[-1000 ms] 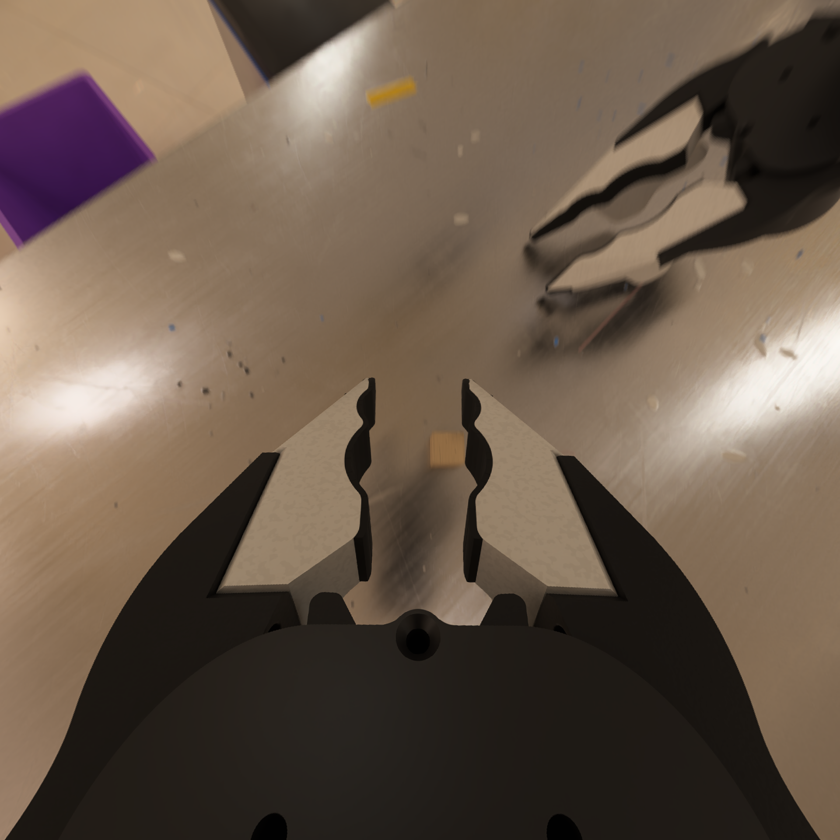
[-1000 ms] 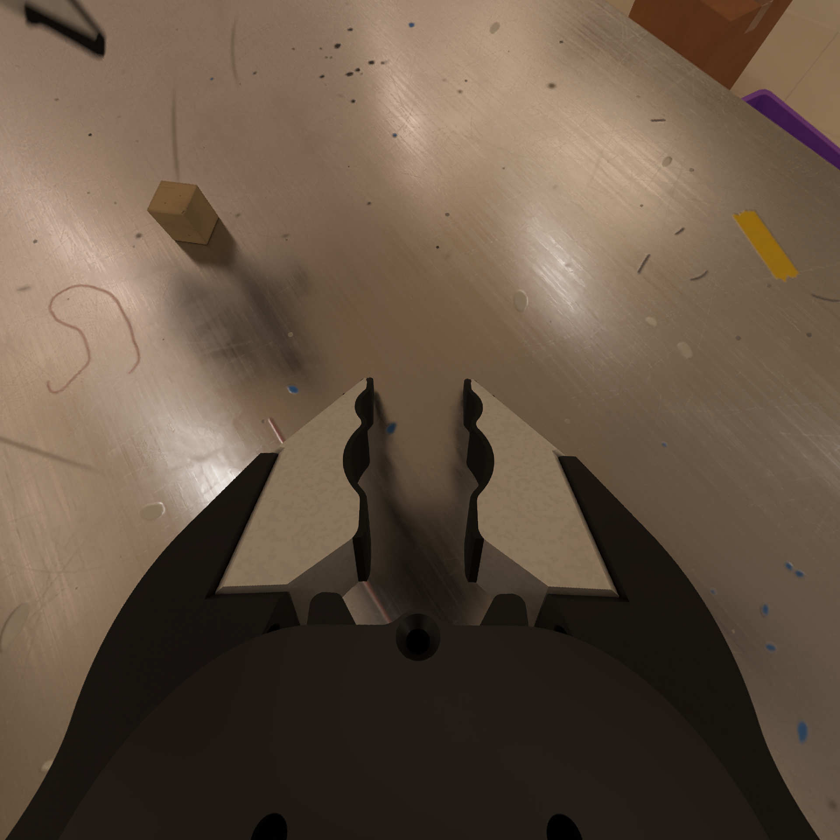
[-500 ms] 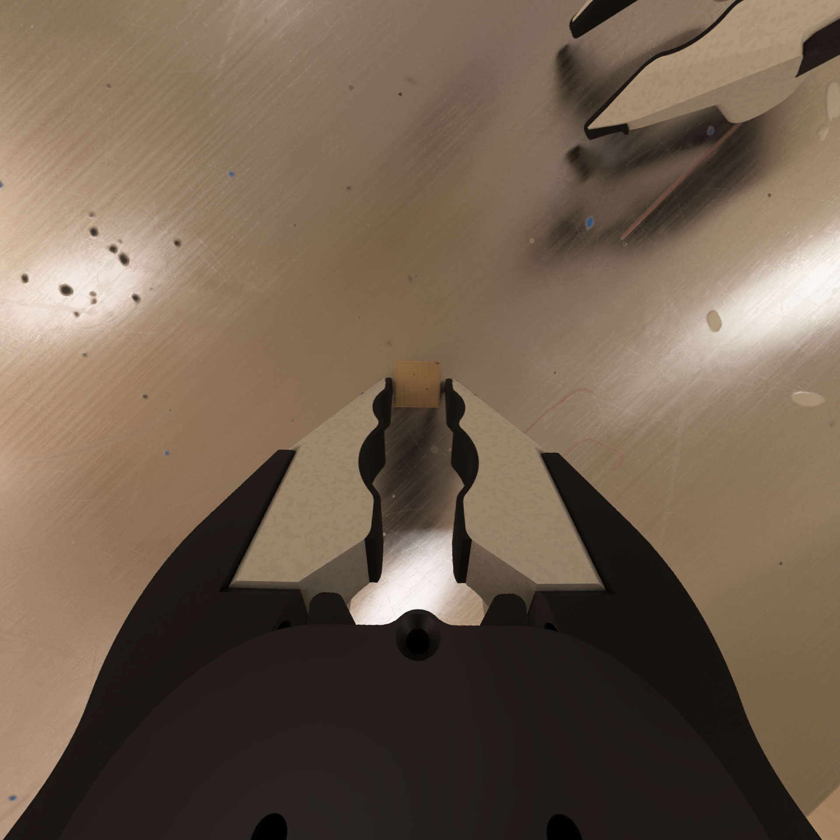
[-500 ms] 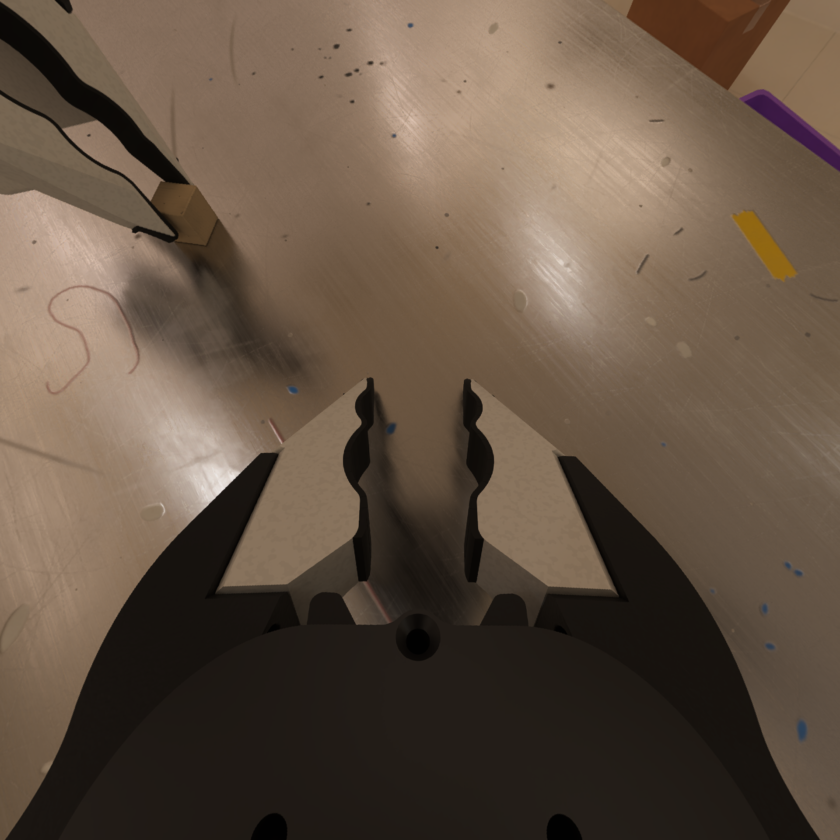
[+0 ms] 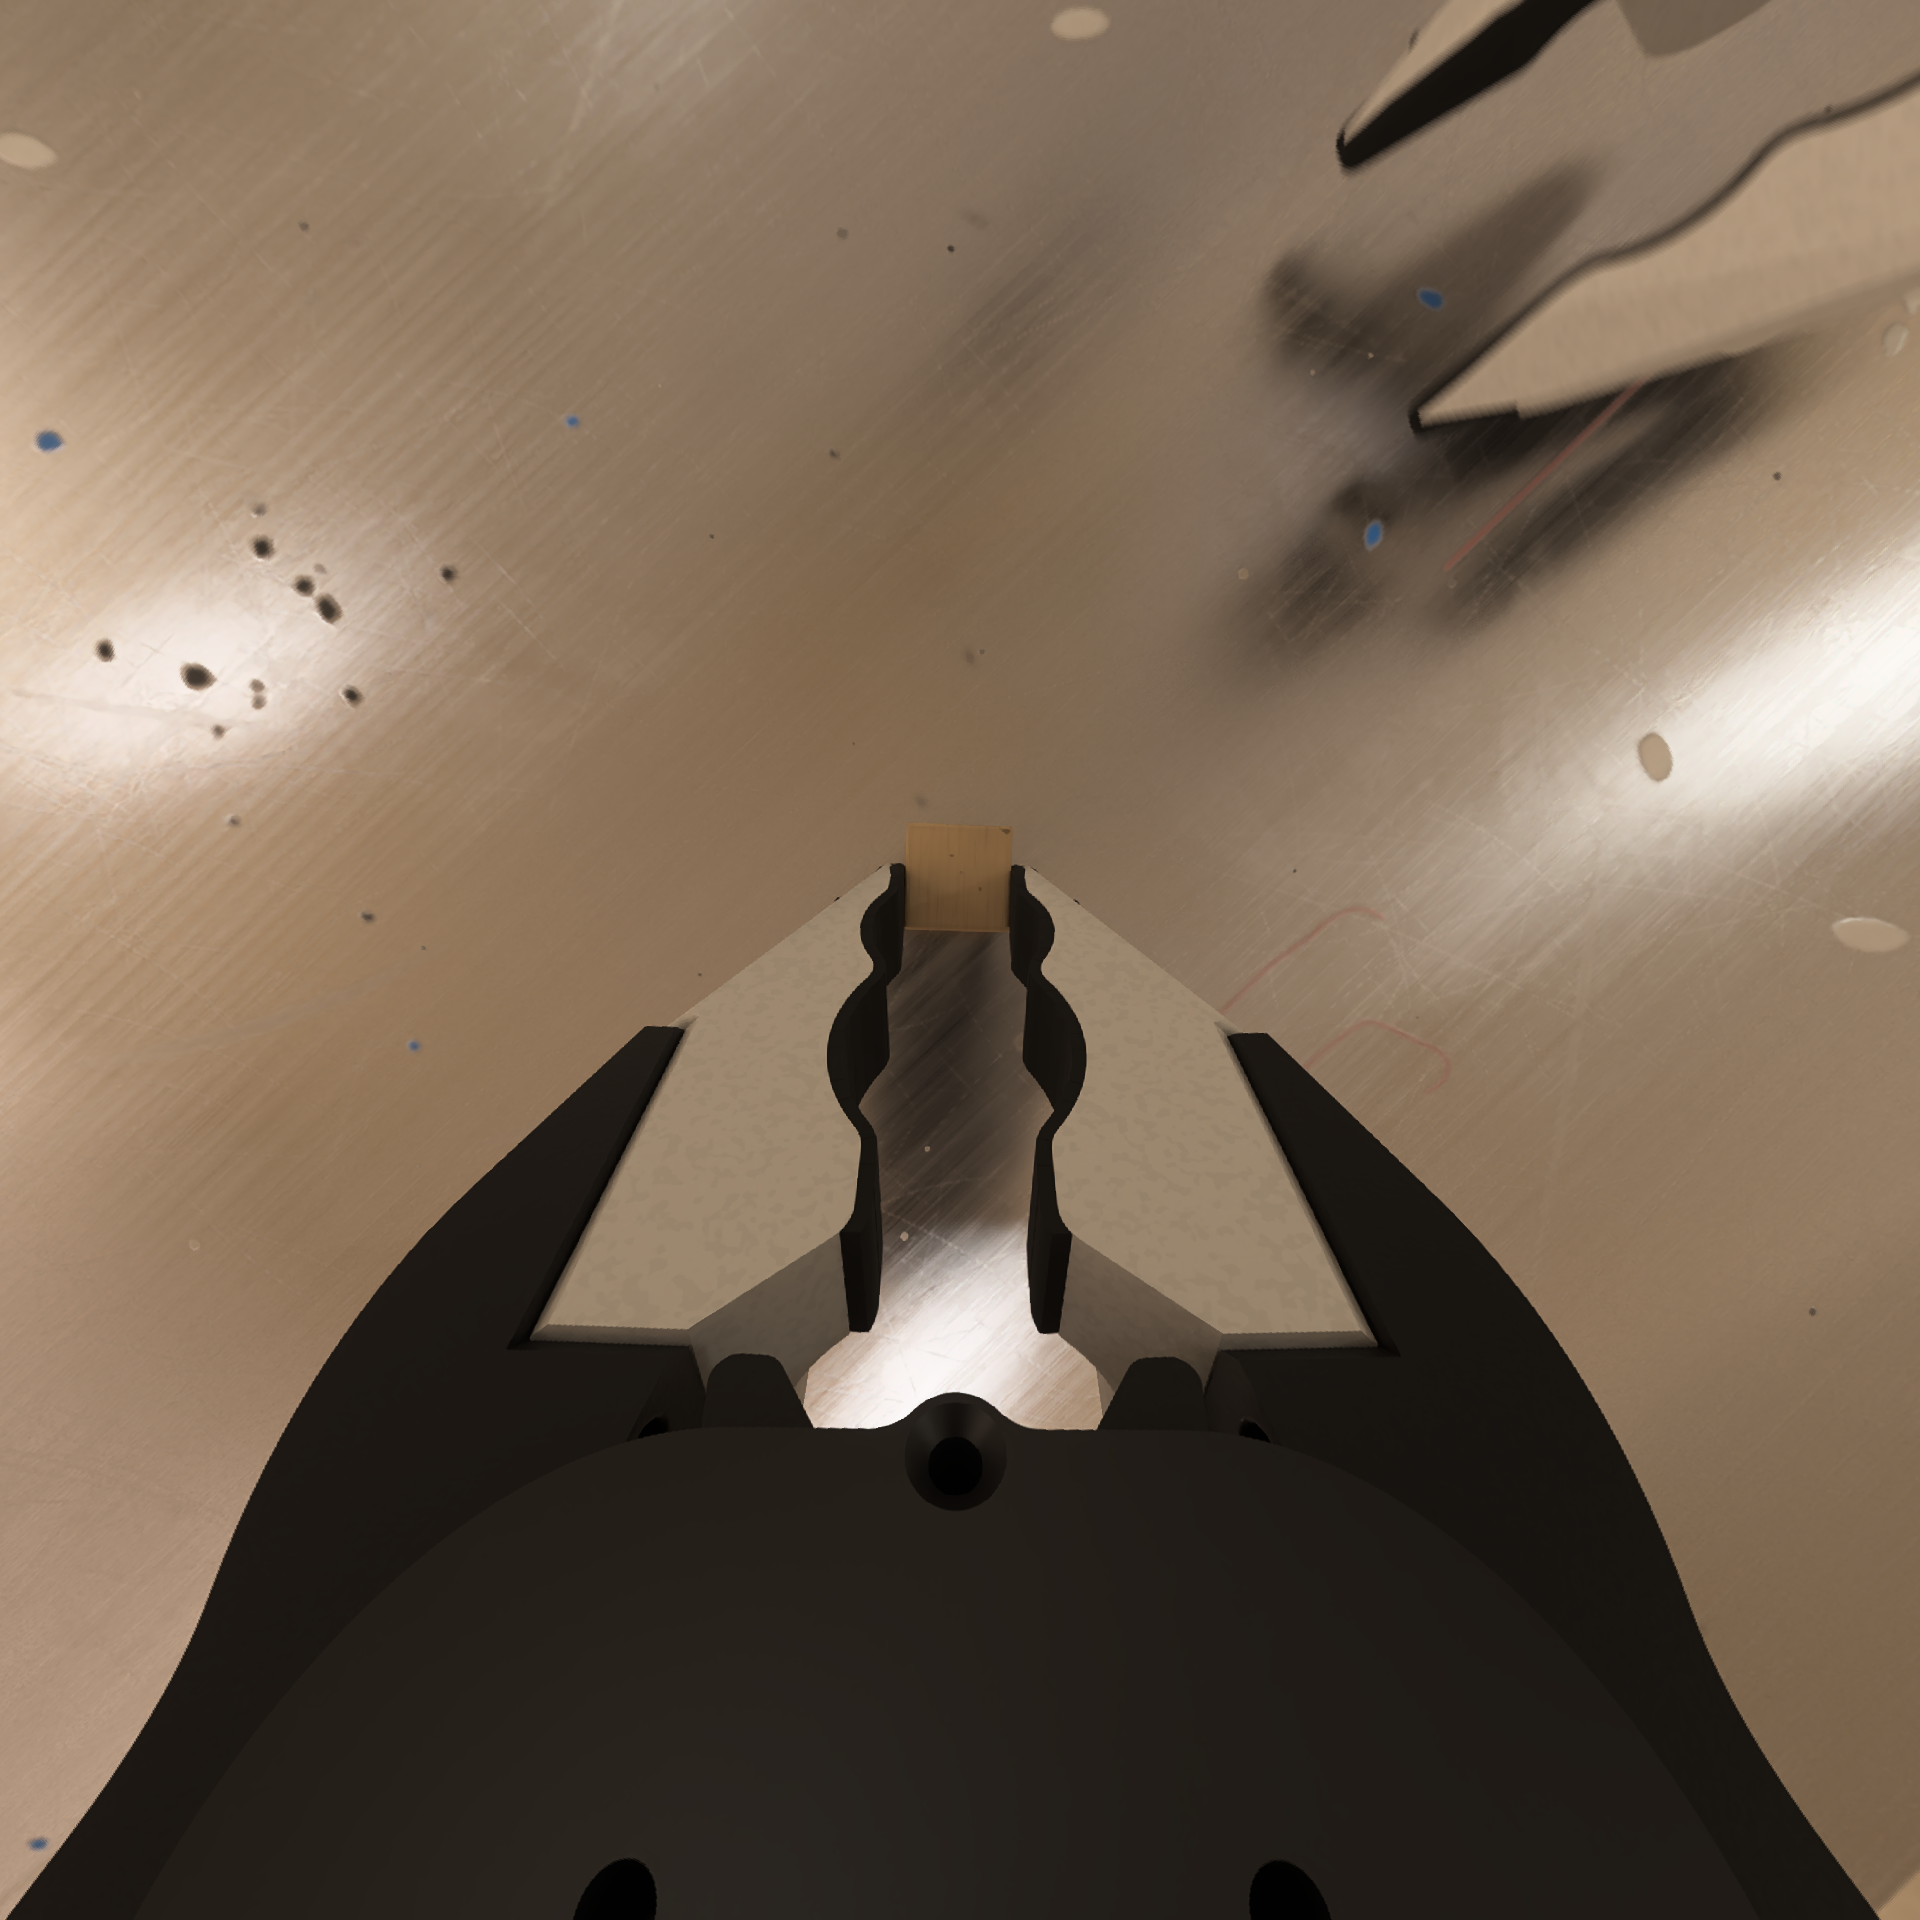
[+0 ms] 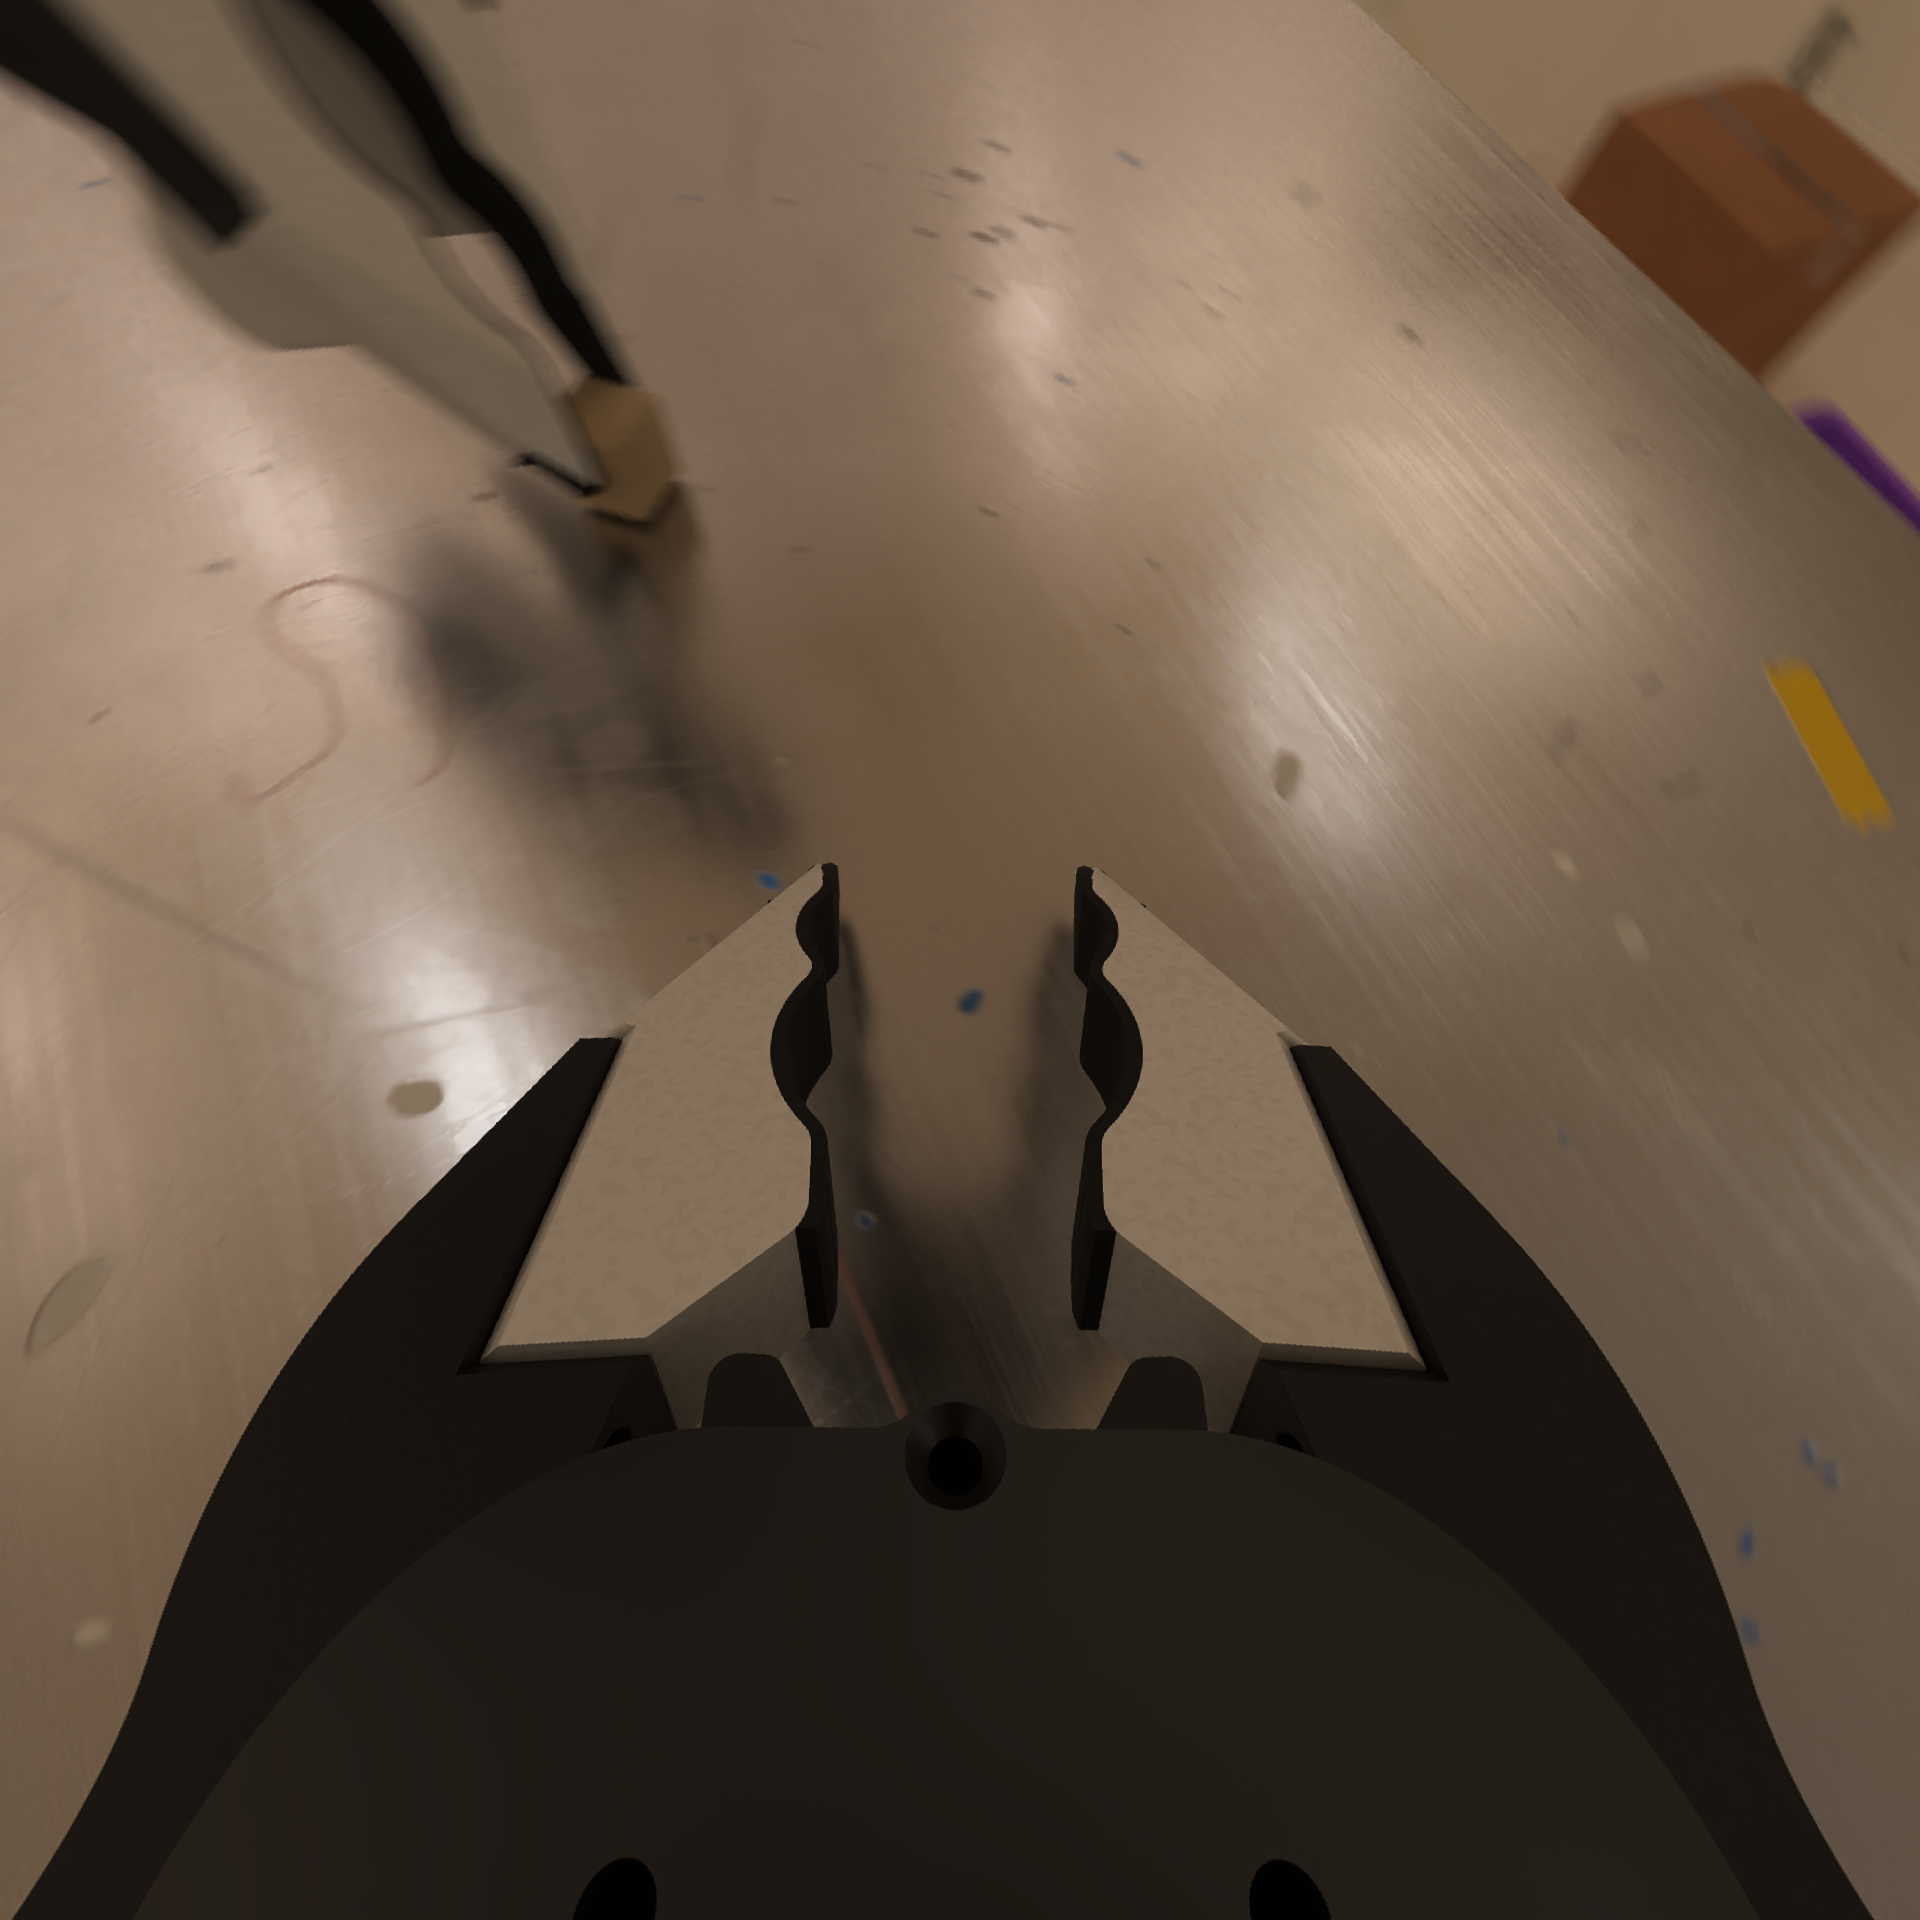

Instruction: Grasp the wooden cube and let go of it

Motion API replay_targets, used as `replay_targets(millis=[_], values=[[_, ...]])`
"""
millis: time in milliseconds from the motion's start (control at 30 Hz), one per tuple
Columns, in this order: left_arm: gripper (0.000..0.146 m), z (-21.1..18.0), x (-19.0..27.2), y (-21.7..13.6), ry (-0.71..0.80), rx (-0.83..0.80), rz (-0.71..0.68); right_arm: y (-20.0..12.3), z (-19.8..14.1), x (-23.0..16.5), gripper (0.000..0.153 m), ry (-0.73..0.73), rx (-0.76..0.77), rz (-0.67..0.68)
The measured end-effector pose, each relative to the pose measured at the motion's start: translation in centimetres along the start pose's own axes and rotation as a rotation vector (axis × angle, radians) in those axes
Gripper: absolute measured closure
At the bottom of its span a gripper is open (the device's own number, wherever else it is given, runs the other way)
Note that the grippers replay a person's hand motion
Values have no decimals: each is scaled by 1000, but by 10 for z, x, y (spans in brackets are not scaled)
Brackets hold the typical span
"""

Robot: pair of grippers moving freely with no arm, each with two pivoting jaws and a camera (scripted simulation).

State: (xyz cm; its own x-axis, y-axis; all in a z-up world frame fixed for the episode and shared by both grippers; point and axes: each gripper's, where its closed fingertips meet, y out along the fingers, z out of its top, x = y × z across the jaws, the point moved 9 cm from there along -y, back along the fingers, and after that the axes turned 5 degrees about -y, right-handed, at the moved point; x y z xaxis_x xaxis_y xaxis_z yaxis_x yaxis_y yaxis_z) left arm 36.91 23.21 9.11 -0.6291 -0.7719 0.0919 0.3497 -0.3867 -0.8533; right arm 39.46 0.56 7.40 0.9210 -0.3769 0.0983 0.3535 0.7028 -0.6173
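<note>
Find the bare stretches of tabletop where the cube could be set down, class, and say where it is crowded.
Free: the wide stretch ahead of the open right tool, running to the yellow tape; also the patch between the wooden cube and the dark specks. Crowded: around the left tool, shut on the cube, with the red scribble beside it.

A second ago my left gripper (image 5: 957, 883) was above the table (image 5: 520, 312) with its jaws wide and the wooden cube (image 5: 957, 878) loose between them. Half a second ago I had it down low with the cube at the tips. Now the jaws have narrowed until both tips touch the cube's sides. My right gripper (image 6: 954, 883) sat unmoved through the earlier pictures; now its view has swung and blurred, its jaws stand a little wider, and the cube and the cardboard box (image 6: 1735, 223) sit lower in its picture.
</note>
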Motion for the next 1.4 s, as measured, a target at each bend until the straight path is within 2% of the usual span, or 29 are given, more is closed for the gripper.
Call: replay_targets(millis=[167,233,333,433,567,733,1000,1067,1167,1300,1400], values=[[123,2,1,-8,23,65,26,8,20,-33,109,-253,24,145],[122,2,1,-11,43,93,35,12,26,-40,111,-318,2,146],[123,0,2,-13,64,114,32,16,30,-44,123,-360,-27,120],[123,-1,4,-13,95,125,18,19,28,-43,131,-325,-51,150],[123,-3,6,-14,131,140,7,23,26,-42,152,-311,-76,167],[123,-2,7,-15,153,161,-4,23,27,-39,153,-252,-60,182],[123,5,14,-18,143,271,-99,5,32,-23,153,-93,95,154],[123,9,19,-16,121,317,-151,-1,33,-19,153,-54,137,145],[121,18,30,-6,78,344,-310,-12,34,-14,153,-14,207,133],[109,36,41,13,16,368,-484,-31,38,-10,153,24,301,90],[100,52,50,19,13,349,-544,-51,36,-7,153,57,387,18]])
